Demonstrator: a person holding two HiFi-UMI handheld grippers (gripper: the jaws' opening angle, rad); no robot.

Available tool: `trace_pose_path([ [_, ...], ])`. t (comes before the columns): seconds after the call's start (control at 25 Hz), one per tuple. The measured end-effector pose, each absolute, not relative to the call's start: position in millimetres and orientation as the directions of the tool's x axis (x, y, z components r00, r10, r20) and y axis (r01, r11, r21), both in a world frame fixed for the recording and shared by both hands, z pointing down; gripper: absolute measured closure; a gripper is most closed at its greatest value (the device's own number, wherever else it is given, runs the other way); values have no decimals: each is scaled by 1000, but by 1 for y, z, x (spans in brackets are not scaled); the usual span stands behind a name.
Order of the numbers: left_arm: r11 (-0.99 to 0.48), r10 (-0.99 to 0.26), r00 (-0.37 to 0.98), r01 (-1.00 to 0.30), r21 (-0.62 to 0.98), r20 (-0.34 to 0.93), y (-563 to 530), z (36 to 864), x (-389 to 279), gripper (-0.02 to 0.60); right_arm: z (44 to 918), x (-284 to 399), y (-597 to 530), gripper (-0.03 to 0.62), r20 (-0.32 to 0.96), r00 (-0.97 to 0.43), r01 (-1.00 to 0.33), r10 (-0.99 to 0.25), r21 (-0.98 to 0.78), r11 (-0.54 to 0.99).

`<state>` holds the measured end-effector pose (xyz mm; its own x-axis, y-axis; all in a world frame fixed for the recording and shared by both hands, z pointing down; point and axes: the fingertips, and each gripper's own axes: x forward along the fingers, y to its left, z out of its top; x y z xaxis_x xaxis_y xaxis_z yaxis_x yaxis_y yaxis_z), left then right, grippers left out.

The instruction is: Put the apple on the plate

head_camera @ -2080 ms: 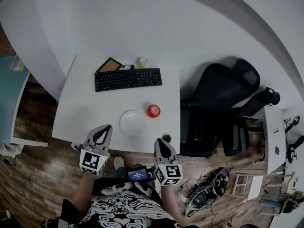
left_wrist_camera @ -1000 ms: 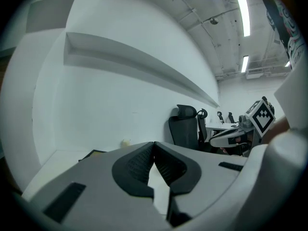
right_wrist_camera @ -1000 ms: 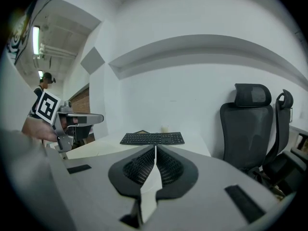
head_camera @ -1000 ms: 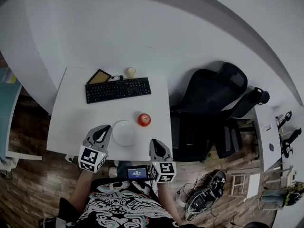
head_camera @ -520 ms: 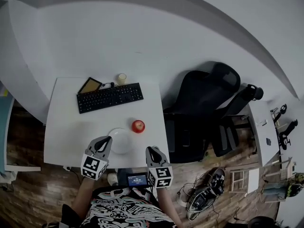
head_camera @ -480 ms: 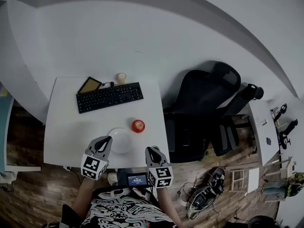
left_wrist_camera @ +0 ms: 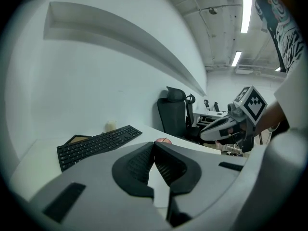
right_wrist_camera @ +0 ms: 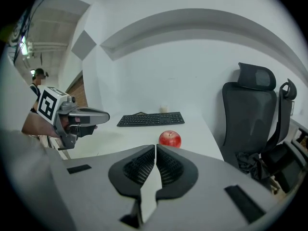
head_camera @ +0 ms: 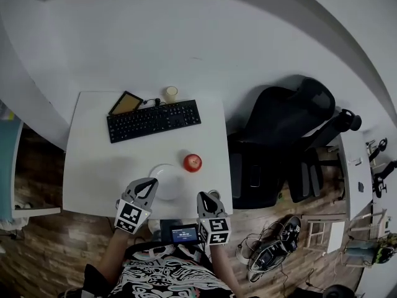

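A red apple [head_camera: 192, 162] rests on the white table [head_camera: 93, 160], just right of an empty white plate [head_camera: 167, 180] near the front edge. My left gripper [head_camera: 149, 185] hovers at the plate's near left rim, jaws shut with nothing between them. My right gripper [head_camera: 205, 198] is at the table's front edge, below the apple, also shut and empty. In the right gripper view the apple [right_wrist_camera: 170, 139] lies straight beyond the closed jaws [right_wrist_camera: 156, 148]. In the left gripper view the closed jaws [left_wrist_camera: 154, 146] let only the apple's top [left_wrist_camera: 163, 140] show.
A black keyboard [head_camera: 154, 120], a small tablet [head_camera: 126, 102] and a pale cup [head_camera: 170, 94] sit at the table's back. A black office chair [head_camera: 279, 135] stands right of the table. A small screen [head_camera: 184, 233] hangs at the person's chest.
Both grippers have come down toward the table's front edge and sit lower in the head view. The view itself has shifted. Apple and plate have not moved on the table.
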<state>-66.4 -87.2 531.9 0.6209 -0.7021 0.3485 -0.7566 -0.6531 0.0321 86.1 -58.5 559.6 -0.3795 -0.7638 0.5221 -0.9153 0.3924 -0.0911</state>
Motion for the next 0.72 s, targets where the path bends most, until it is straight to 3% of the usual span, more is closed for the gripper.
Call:
trace_pose_path([
  [0.72, -728, -595, 691, -680, 90, 410, -129, 568, -27, 568, 606, 87, -110, 565, 600, -394, -906, -697, -124, 405],
])
